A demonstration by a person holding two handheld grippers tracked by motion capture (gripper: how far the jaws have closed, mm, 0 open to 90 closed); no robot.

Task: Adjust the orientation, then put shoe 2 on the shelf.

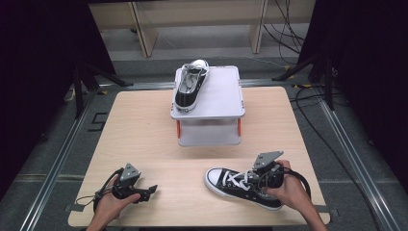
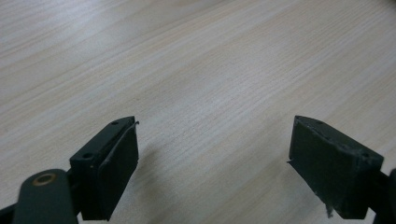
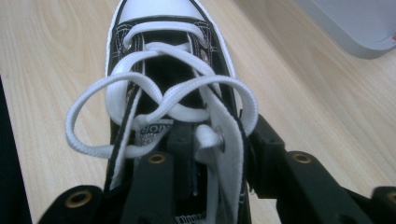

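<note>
A black high-top sneaker (image 1: 240,185) with white laces lies on its sole near the table's front edge, toe pointing left. My right gripper (image 1: 262,180) is at its ankle opening. In the right gripper view the sneaker (image 3: 159,60) points away from me; my right gripper (image 3: 219,140) has one jaw inside the shoe by the tongue and the other outside, with the white-lined side wall between them and a small gap on the inner side. My left gripper (image 1: 146,191) rests on the table at the front left, and in its own view my left gripper (image 2: 212,140) is open over bare wood.
A matching sneaker (image 1: 190,86) lies on the top of a grey two-level stand (image 1: 221,96) at the far middle of the wooden table (image 1: 144,125). The stand's lower shelf (image 1: 209,132) holds nothing. Cables trail from both grippers.
</note>
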